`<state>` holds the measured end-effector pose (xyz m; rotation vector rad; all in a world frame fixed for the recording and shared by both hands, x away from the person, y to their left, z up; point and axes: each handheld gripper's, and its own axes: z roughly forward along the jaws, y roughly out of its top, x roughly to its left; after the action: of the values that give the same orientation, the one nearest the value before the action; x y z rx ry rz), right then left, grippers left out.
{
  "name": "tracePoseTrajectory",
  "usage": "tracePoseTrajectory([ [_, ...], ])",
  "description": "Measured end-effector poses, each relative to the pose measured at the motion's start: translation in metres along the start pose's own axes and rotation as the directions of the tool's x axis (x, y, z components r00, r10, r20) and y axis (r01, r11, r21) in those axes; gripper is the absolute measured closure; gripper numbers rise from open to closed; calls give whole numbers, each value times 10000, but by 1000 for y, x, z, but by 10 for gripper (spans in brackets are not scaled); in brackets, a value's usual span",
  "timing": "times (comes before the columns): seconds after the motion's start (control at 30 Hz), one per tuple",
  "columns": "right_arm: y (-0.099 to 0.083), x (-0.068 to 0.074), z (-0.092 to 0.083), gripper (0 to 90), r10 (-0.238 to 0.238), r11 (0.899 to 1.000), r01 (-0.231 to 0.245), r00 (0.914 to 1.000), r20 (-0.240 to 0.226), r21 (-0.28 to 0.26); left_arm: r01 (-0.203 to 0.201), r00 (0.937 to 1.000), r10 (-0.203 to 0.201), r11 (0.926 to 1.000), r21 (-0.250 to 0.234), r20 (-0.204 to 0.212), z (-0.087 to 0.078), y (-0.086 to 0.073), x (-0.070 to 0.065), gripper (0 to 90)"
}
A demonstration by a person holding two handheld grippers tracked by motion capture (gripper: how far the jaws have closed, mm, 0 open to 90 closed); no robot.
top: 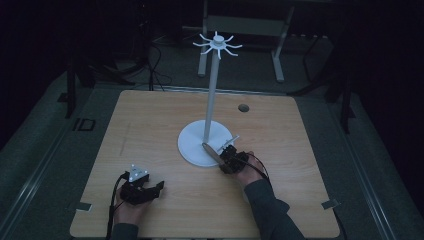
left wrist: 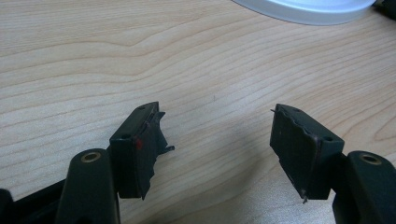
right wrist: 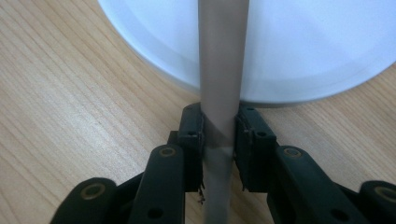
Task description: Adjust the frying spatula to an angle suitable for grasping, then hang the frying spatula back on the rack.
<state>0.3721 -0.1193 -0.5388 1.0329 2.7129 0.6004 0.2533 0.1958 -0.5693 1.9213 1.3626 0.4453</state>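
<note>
Near the front of the wooden table [top: 150, 125], the right gripper [top: 226, 156] pinches a flat grey strip [right wrist: 219, 79] between both pads, at the near rim of the white round stand base [top: 192, 145]. That strip lies over the base rim, close to the tall pole [top: 212, 95]. Off to the left, the left gripper [top: 150, 189] rests low with its jaws wide apart, holding nothing. Bare wood spreads between the two grippers and out to the left table edge.

High view: above the near edge, facing forward and down over the whole light wooden desk [top: 150, 125].
Left claw view: close, low over bare desk.
Right claw view: close; shares the round white stand base [right wrist: 303, 46] with both others.
</note>
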Motion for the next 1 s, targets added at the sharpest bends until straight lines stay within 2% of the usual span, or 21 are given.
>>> tracePoseTrajectory([
  [0.27, -1, 3, -3, 747, -154, 9998, 156, 9997, 166, -133, 27, 10000, -27, 10000, -27, 39, 0, 0, 0, 342],
  [0.53, -8, 4, -18, 747, -163, 9973, 177, 9997, 196, -714, -29, 10000, 29, 10000, -11, 0, 0, 0, 0, 341],
  [0.77, -14, 4, -22, 747, -55, 9948, 75, 9998, 195, -1017, -38, 10000, 38, 10000, -19, 29, 0, -1, 0, 341],
  [1.0, -18, 1, -35, 747, 54, 9882, -12, 9996, 274, -1534, -65, 10000, 65, 10000, -21, -4, 0, -1, -1, 341],
])
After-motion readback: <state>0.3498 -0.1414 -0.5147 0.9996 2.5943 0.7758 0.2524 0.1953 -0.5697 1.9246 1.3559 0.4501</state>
